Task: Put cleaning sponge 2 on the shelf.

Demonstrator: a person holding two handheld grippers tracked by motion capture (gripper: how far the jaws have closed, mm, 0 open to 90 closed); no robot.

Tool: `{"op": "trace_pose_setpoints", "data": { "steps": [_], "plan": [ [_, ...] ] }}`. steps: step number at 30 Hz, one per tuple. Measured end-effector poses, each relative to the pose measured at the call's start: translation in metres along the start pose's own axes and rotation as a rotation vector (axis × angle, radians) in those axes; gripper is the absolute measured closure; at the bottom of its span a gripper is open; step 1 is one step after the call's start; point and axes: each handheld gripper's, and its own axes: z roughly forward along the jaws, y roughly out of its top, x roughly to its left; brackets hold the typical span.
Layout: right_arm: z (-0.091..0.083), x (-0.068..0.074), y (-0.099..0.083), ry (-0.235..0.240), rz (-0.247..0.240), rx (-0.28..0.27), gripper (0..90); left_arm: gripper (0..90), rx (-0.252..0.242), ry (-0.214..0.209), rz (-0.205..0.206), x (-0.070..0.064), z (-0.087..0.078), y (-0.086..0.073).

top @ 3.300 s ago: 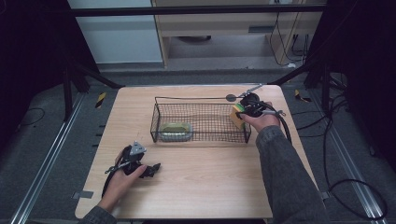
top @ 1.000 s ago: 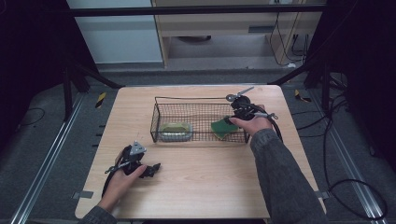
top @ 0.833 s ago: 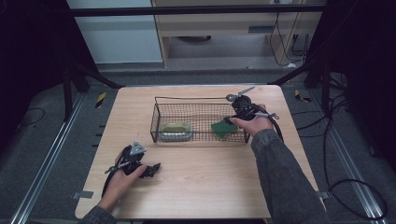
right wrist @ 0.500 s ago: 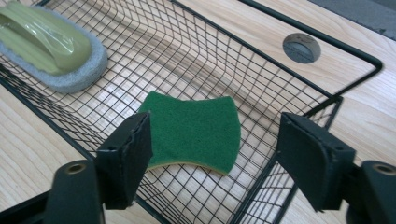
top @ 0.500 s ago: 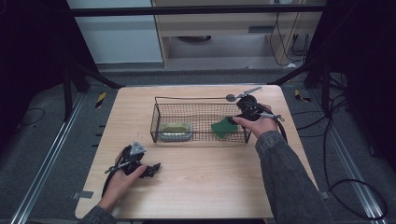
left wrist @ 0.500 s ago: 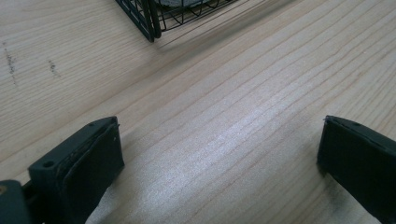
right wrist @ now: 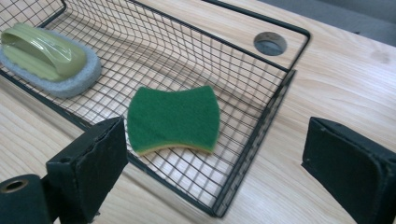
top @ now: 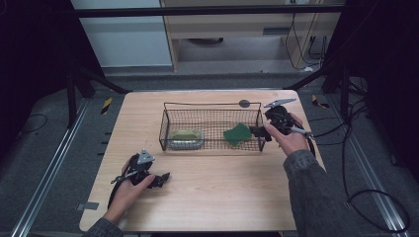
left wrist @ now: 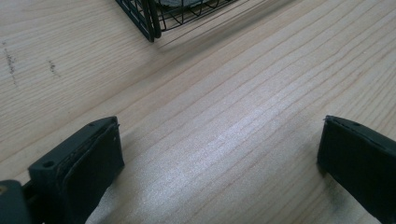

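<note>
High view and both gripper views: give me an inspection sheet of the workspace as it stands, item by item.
Surface: wooden table, with a round hole near its far edge.
Job's things: green sponge lies flat inside the wire basket, near its right end; a green-handled scrubber lies at the other end.
Clutter: nothing seen on the table.
Grippers: right gripper open just outside the basket's right end, jaws apart with nothing between them; left gripper open, low over bare wood at the near left.
Cables: one trails from the right gripper off the table's right side.
Surroundings: dark floor, metal rails, black frame, cabinet behind.
</note>
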Motion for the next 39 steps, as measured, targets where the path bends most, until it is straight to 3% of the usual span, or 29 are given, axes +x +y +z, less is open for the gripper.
{"op": "trace_pose_setpoints", "data": {
  "steps": [9,17,20,31,39],
  "plan": [
    [-0.021,-0.008,-0.027,-0.018,-0.007,-0.012,10.1,0.0,0.0,0.0,0.0,0.0,0.0,0.0],
    [-0.037,-0.009,-0.049,-0.046,-0.025,-0.066,9.0,0.0,0.0,0.0,0.0,0.0,0.0,0.0],
    [-0.038,-0.01,-0.06,-0.057,-0.033,-0.072,9.1,0.0,0.0,0.0,0.0,0.0,0.0,0.0],
    [-0.033,-0.019,-0.1,-0.071,0.033,-0.06,9.6,0.0,0.0,0.0,0.0,0.0,0.0,0.0],
    [-0.028,-0.023,-0.117,-0.071,0.057,-0.046,9.8,0.0,0.0,0.0,0.0,0.0,0.0,0.0]
  ]
}}
